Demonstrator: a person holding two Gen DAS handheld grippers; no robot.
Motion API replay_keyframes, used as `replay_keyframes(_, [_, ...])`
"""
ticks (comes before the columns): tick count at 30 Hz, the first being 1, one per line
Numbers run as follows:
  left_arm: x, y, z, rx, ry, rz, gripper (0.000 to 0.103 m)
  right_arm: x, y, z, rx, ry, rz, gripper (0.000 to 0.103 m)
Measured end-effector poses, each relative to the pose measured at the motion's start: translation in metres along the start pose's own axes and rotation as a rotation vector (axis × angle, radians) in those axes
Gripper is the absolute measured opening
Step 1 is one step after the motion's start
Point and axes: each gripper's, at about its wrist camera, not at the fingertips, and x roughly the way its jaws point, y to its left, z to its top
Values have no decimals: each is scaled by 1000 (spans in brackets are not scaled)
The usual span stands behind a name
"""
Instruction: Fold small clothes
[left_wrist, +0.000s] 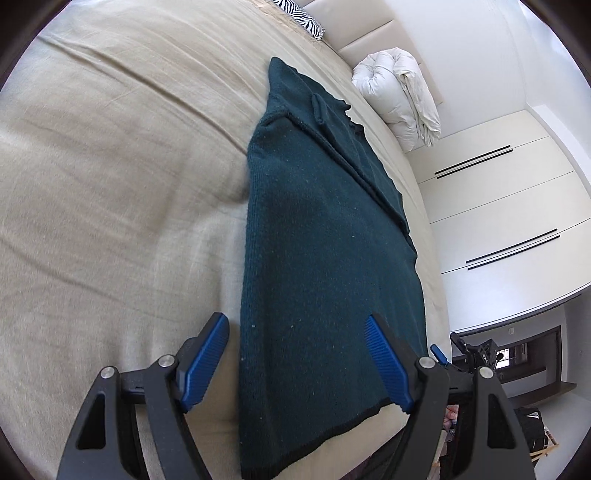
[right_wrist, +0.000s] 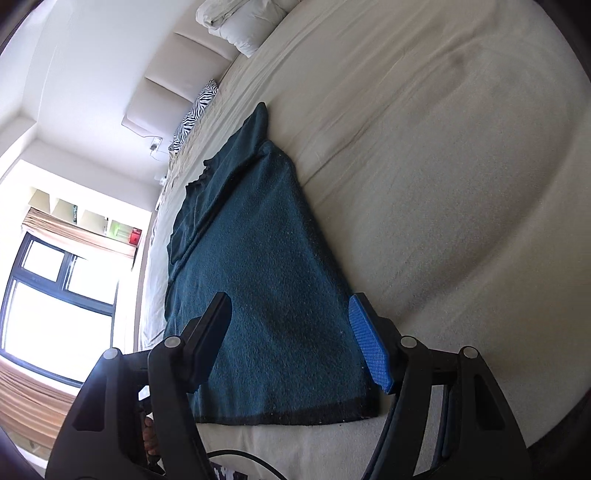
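Note:
A dark teal knit sweater (left_wrist: 314, 240) lies flat on the beige bed (left_wrist: 110, 184), folded lengthwise into a long strip with a sleeve laid over its far right part. Its dark hem sits at the near end. My left gripper (left_wrist: 295, 328) hovers above the hem end, jaws wide apart, nothing between the blue pads. In the right wrist view the same sweater (right_wrist: 258, 277) stretches away from the hem, and my right gripper (right_wrist: 290, 314) hangs open over its near end, not touching the cloth.
A rolled white duvet (left_wrist: 399, 96) lies at the head of the bed beside a zebra-print pillow (left_wrist: 303, 14). White wardrobe doors (left_wrist: 498, 192) stand to the right of the bed. A bright window (right_wrist: 55, 302) is on the other side.

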Motion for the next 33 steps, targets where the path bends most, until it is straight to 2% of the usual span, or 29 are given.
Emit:
replay_keyframes(4, [-3,1,-14,3,36,-5,77,-9,-6,-16,-8,14,-20,66])
replay_keyframes(11, [-6,0,-35,38,93,23,64,-20,-8,-24,-25,20,-49,66])
replay_keyframes(17, [-1,-1,-34,37,111,39,54,-29,-10,-20,-32,20,-93,66])
replay_keyframes(25, [3,-9,-39,61,141,51,53,-12,-11,-16,-41,109,-95,65])
replay_keyframes(28, [3,-8,-39,58,144,55,48,1,-6,-15,-50,149,-107,64])
replay_keyframes(31, [1,-5,-41,57,154,60,38,13,-3,-11,-41,181,-99,63])
replay_keyframes(32, [1,-4,-42,55,157,60,33,16,-3,-9,-38,193,-91,62])
replay_keyframes(33, [2,-2,-43,51,162,59,26,19,-3,-7,-35,206,-90,56])
